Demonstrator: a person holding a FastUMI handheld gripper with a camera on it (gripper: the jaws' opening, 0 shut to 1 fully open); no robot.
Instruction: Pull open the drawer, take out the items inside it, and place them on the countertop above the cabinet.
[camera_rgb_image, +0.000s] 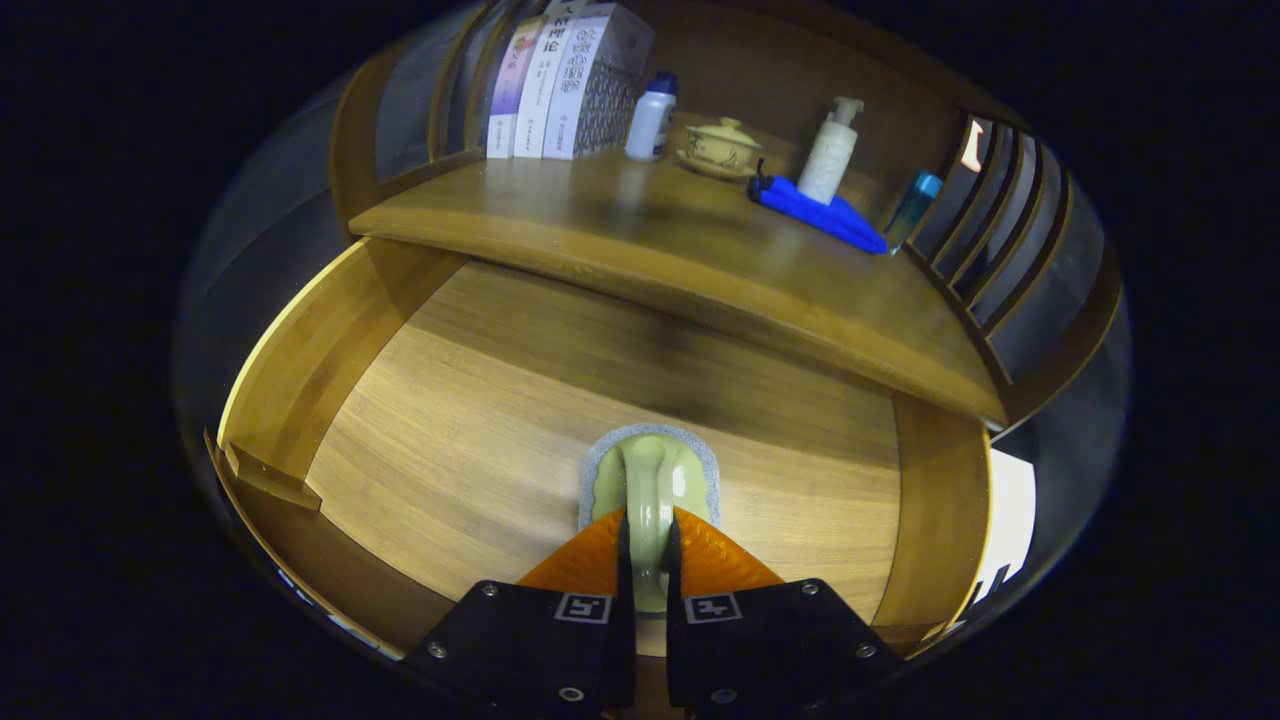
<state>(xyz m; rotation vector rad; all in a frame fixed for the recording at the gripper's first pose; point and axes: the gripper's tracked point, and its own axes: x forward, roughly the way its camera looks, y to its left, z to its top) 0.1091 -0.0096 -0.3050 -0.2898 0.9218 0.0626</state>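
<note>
The wooden drawer stands pulled open below the countertop. Inside it lies a pale green scrubbing brush with a grey pad underneath and an arched handle on top. My gripper is shut on that handle, with both fingers pressing its sides. The brush base rests on or hovers just over the drawer floor; I cannot tell which. No other item shows on the drawer's floor around the brush.
On the countertop stand three books, a white bottle with a blue cap, a lidded ceramic bowl on a saucer, a pump bottle, a folded blue umbrella and a small blue bottle. Slatted side rails flank the top.
</note>
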